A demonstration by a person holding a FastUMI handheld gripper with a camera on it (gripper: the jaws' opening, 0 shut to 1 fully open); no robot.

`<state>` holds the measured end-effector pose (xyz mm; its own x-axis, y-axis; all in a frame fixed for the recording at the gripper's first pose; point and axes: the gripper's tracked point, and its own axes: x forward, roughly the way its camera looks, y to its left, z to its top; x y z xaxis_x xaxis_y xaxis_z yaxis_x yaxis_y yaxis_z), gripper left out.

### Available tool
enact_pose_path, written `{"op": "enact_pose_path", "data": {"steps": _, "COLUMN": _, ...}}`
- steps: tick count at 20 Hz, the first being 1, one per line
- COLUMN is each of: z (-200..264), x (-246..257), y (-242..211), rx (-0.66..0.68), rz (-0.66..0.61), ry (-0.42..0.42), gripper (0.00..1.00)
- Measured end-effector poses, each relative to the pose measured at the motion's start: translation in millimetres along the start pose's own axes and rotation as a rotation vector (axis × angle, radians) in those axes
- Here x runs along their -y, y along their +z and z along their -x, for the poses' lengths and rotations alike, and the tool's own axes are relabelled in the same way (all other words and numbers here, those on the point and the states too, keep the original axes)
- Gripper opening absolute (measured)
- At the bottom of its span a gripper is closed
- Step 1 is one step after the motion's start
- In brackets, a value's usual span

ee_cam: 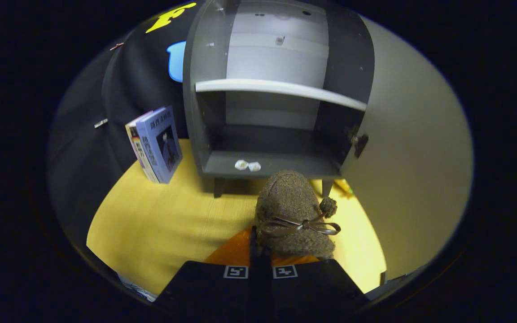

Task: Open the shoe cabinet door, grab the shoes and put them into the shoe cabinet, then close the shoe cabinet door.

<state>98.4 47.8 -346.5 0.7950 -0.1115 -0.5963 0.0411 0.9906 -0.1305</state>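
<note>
My claw (260, 255) is pinched shut on the shoe's (292, 215) heel, toe aimed at the open cabinet's (276, 163) bottom shelf just ahead, so I'd carry it level over the lip, clear of the door (411, 179).

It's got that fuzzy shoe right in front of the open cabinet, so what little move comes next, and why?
Probably carry the fuzzy brown shoe forward onto the cabinet's bottom shelf. The gripper looks shut on the shoe's near edge, the cabinet door stands open, and two small white lumps sit at the shelf's front.
</note>
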Motion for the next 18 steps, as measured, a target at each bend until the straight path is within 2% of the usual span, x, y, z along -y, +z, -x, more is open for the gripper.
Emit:
{"op": "enact_pose_path", "data": {"steps": 9, "z": 20.1, "x": 16.1, "y": 122.6, "rx": 0.1, "rz": -0.051, "ry": -0.018, "gripper": 0.05}}
{"op": "enact_pose_path", "data": {"steps": 18, "z": -9.4, "x": 40.4, "y": 228.5, "rx": 0.18, "rz": -0.056, "ry": -0.047, "gripper": 0.05}}
